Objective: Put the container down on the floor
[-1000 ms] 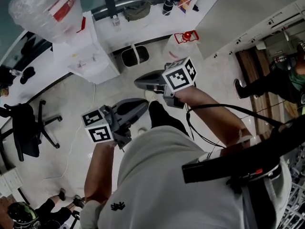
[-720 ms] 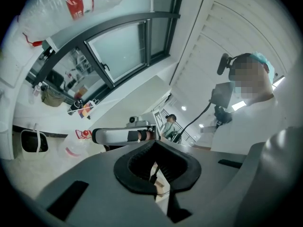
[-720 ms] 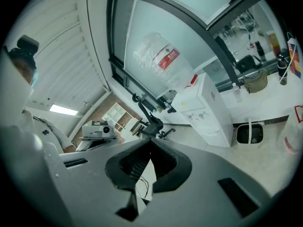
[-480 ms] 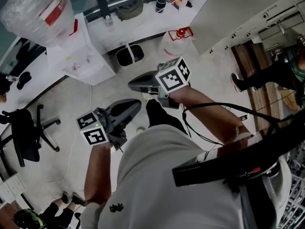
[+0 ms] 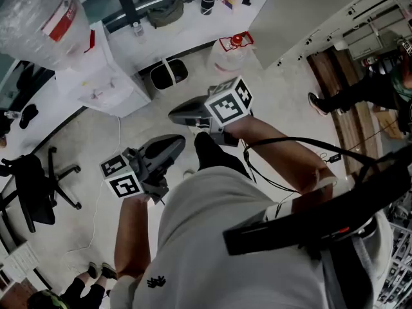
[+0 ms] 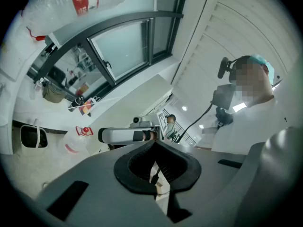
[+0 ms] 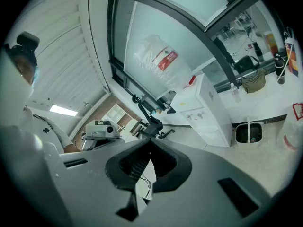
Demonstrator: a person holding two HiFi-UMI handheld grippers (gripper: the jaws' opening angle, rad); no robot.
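Where the pale floor (image 5: 90,147) runs out toward the white counter (image 5: 193,28), the container (image 5: 230,50), a clear jug with a red cap, stands on the tiles close to the counter's foot, just beside the corner of a white wall panel (image 5: 302,11). The left gripper (image 5: 179,141) and the right gripper (image 5: 172,114) are both held in front of the person's body, well apart from the jug. Each has its jaws pressed together with nothing between them. A small dark bin (image 5: 168,73) sits left of the jug against the counter's edge, and left of that the water dispenser (image 5: 96,85) carries its large bottle (image 5: 38,18). An office chair (image 5: 32,185) stands near the left border. Between the dispenser, the chair and the person lies a broad bare stretch of floor
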